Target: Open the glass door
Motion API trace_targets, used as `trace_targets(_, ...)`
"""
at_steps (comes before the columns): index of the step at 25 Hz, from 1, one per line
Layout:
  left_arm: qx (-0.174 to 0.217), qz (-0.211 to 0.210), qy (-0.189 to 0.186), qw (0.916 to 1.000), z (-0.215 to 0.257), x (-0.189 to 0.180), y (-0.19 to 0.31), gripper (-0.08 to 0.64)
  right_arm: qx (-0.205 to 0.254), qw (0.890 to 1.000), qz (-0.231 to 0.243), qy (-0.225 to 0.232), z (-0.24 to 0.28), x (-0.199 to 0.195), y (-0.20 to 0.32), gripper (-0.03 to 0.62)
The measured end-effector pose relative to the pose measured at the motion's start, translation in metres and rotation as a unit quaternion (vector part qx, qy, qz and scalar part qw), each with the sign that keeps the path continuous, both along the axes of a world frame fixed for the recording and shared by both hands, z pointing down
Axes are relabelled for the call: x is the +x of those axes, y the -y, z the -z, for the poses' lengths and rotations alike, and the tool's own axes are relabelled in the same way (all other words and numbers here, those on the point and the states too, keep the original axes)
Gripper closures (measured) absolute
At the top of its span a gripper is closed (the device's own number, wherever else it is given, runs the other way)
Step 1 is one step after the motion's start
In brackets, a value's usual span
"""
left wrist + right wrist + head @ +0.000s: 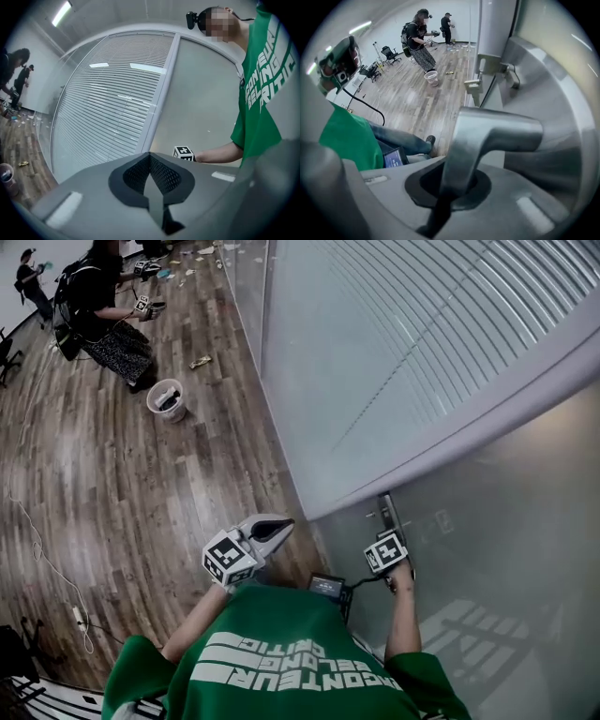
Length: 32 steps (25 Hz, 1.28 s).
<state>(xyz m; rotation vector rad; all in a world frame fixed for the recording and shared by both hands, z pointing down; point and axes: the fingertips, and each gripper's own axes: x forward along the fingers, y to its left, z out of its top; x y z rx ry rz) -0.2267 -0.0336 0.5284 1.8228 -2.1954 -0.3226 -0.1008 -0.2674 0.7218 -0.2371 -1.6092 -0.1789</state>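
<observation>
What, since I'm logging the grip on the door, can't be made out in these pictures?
Head view: the lever of the door handle, covered by the marker cube of the right claw.
Head view: what the bucket holds, too small.
Right gripper view: text on the screen, too small.
Left gripper view: the door handle, behind the left claw.

You're in an office: glass partition (356, 409) with slatted blinds (108, 117) (frosted door (497, 521) beside it), wood-plank floor (141, 484) along it, swivel chairs (389, 52) well apart.
</observation>
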Motion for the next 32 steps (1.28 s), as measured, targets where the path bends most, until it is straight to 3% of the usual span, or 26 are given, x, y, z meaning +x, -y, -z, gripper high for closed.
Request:
trace_targets(13, 0.021, -0.045, -0.015, 0.9987, -0.005, -0.012, 0.009, 0.546, -0.009, 1.0, 0.003, 0.007, -0.009, 0.002, 0.007, 0.6)
trace_targets(20, 0.03, -0.068, -0.033, 0.9967, -0.005, -0.021, -0.011, 0.546, 0.006, 1.0, 0.008, 0.017, 0.001, 0.002, 0.007, 0.6)
trace_targets(32, 0.03, -0.081, -0.029, 0.9958, -0.012, -0.038, -0.023, 0.546, 0.005, 0.997, 0.013, 0.07, -0.01, -0.004, 0.009, 0.6)
